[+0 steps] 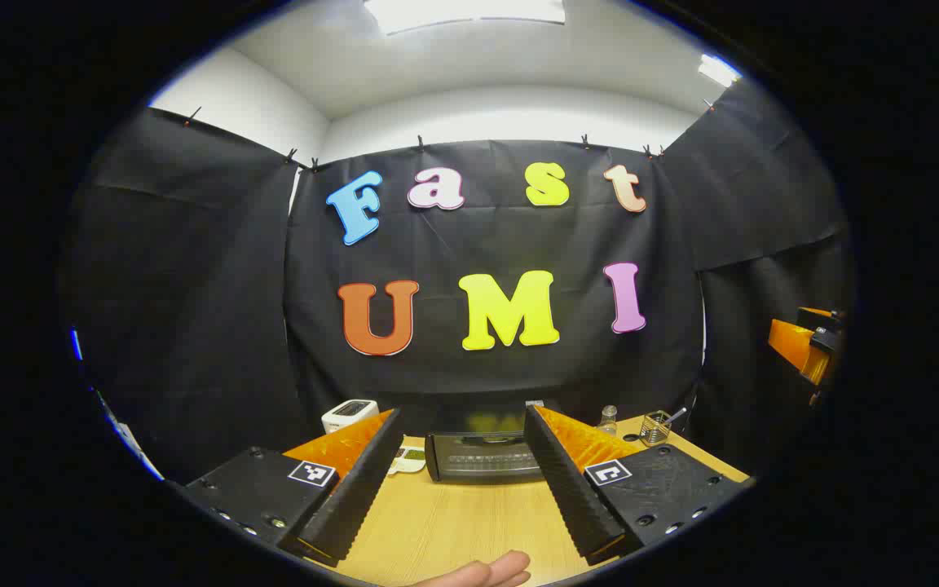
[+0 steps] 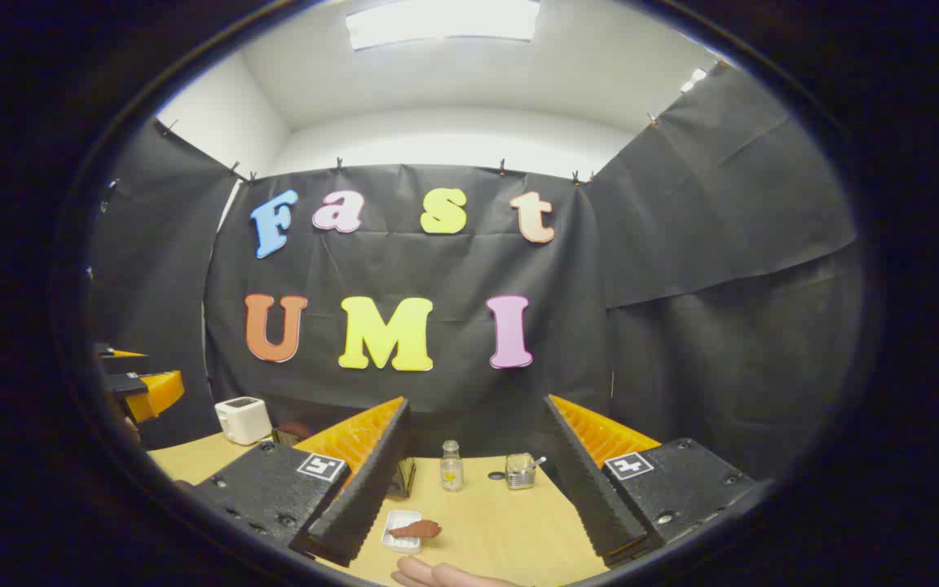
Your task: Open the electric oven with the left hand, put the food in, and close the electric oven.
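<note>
Left claw, fingers apart, faces the closed oven on the worktop. Right claw, also apart, overlooks food on a white tray.

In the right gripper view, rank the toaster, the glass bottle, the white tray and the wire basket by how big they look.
1. Toaster, though it sits farthest.
2. White tray, nearest, partly hidden by a finger.
3. Glass bottle and wire basket: too alike to rank.
</note>
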{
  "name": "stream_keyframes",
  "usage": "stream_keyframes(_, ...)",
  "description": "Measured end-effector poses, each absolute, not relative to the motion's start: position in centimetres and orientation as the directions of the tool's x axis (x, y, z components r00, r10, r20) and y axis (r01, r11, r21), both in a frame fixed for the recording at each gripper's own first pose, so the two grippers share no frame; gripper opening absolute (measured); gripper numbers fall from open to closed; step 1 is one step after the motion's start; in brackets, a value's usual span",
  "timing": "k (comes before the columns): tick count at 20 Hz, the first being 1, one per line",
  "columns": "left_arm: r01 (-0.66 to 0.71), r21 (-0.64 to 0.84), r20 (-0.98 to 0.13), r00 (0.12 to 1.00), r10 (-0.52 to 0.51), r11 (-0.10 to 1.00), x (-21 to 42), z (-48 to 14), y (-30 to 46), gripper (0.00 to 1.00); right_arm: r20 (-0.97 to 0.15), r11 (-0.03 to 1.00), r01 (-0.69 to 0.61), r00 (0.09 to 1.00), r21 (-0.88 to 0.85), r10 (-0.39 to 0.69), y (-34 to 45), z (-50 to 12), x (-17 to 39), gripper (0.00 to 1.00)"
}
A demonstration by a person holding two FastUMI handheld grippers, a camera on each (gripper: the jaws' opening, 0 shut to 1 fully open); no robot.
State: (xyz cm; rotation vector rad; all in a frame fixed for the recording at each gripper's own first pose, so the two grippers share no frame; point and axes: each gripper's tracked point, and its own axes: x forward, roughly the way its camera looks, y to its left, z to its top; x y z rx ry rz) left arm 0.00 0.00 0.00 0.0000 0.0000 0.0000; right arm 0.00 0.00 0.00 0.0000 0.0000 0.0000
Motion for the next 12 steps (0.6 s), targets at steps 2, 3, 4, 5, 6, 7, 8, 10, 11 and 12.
stream_keyframes(2,0.009,-0.007,-0.005,1.0,-0.009,1.0,-0.1,-0.2,-0.4,0.95,-0.005,1.0,0.003,1.0,0.002,-0.003,-0.4,-0.1,0.0,0.96)
stream_keyframes(3,0.014,-0.007,-0.004,1.0,-0.014,1.0,0.0,-0.2,-0.6,0.95,-0.009,1.0,0.006,1.0,0.0,-0.006,-0.7,-0.1,0.0,0.96)
stream_keyframes(4,0.018,-0.005,-0.002,1.0,-0.018,1.0,0.0,-0.2,-0.7,0.95,-0.013,1.0,0.007,1.0,-0.004,-0.007,-0.9,-0.3,0.0,1.0)
stream_keyframes(5,0.019,-0.002,-0.001,1.0,-0.019,1.0,-0.1,-0.3,-0.8,0.95,-0.014,1.0,0.008,1.0,-0.008,-0.008,-1.1,-0.2,0.0,0.96)
stream_keyframes(6,0.019,0.0,-0.002,1.0,-0.019,1.0,0.0,-0.4,-0.7,0.95,-0.015,1.0,0.009,1.0,-0.01,-0.009,-1.2,-0.3,0.1,1.0)
stream_keyframes(7,0.019,-0.003,-0.002,1.0,-0.019,1.0,-0.1,-0.5,-0.8,0.96,-0.017,1.0,0.007,1.0,-0.01,-0.007,-1.2,-0.2,0.1,1.0)
stream_keyframes(8,0.025,-0.007,0.0,1.0,-0.025,1.0,-0.2,-0.5,-1.0,0.96,-0.016,1.0,0.005,1.0,-0.006,-0.005,-1.2,-0.2,0.0,1.0)
stream_keyframes(10,0.029,-0.019,0.003,1.0,-0.029,0.999,-0.2,-0.5,-1.0,0.96,-0.013,1.0,0.0,1.0,-0.001,0.0,-1.2,-0.1,-0.1,1.0)
stream_keyframes(11,0.03,-0.023,0.004,1.0,-0.03,0.999,-0.2,-0.5,-0.9,0.96,-0.013,1.0,-0.002,1.0,0.0,0.002,-1.3,-0.1,-0.2,1.0)
stream_keyframes(12,0.031,-0.023,0.006,0.999,-0.031,0.999,-0.2,-0.4,-0.9,0.96,-0.013,1.0,-0.005,1.0,-0.001,0.005,-1.2,-0.1,-0.2,0.96)
